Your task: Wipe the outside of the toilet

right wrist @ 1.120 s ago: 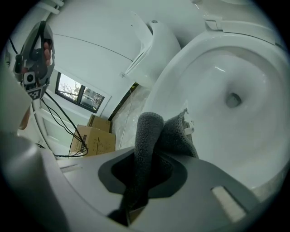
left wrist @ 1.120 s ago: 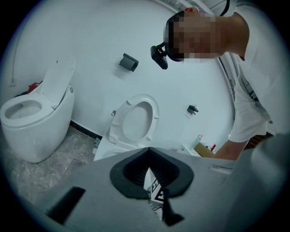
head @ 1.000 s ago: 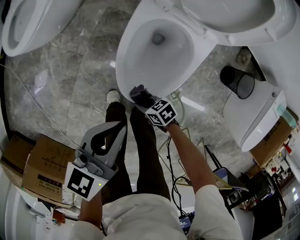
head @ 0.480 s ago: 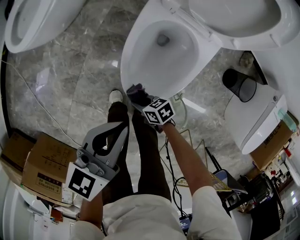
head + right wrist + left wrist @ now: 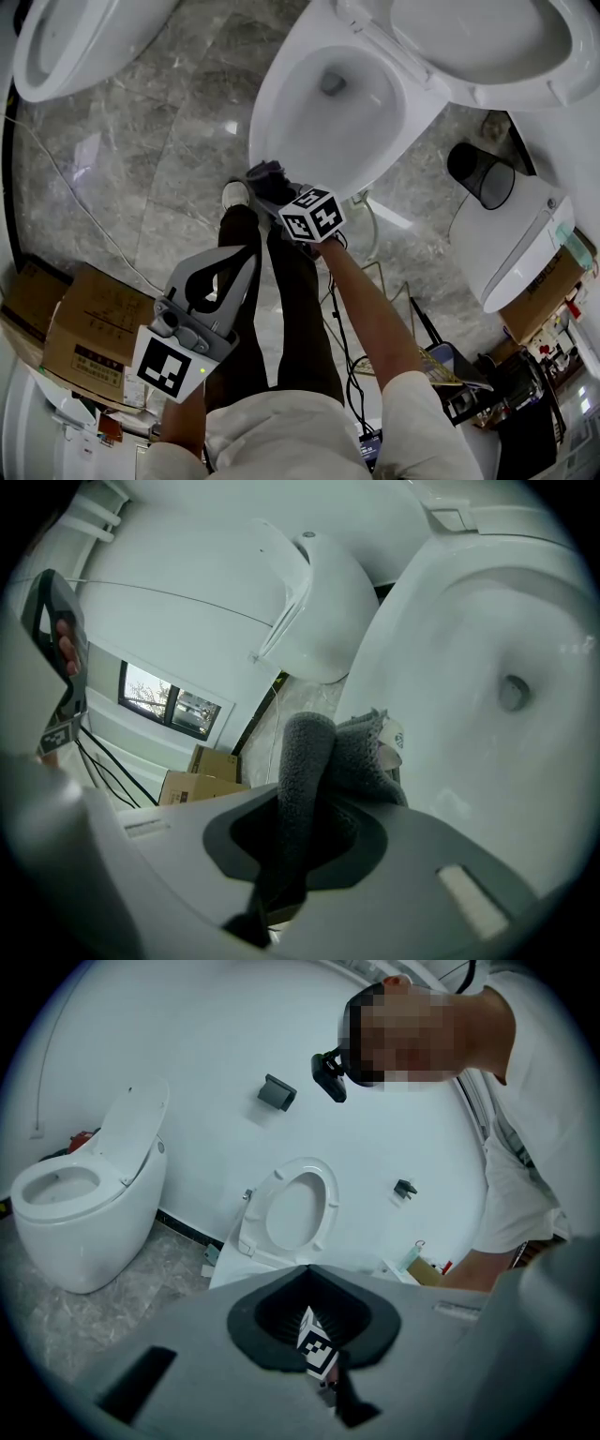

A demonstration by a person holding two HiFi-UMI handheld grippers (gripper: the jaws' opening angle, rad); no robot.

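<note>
The white toilet (image 5: 272, 103) stands open in the head view, its lid raised at the top right. My right gripper (image 5: 278, 192) is shut on a dark grey cloth (image 5: 265, 176), which presses on the outside of the bowl's front rim. The right gripper view has the cloth (image 5: 314, 752) bunched between the jaws of that gripper (image 5: 300, 822), next to the bowl wall (image 5: 487, 639). My left gripper (image 5: 236, 262) hangs low beside my legs, away from the toilet, jaws together with nothing held. In its own view the left gripper (image 5: 314, 1312) points up at the person.
A second toilet (image 5: 75, 37) stands at the top left and a third (image 5: 520, 244) at the right, with a black bin (image 5: 478, 169) between. Cardboard boxes (image 5: 75, 328) lie at the lower left. Cables (image 5: 342, 328) trail by my legs and shoe (image 5: 234, 194).
My right gripper has slid the cloth a little leftward along the bowl's front rim. The left gripper has stayed where it was.
</note>
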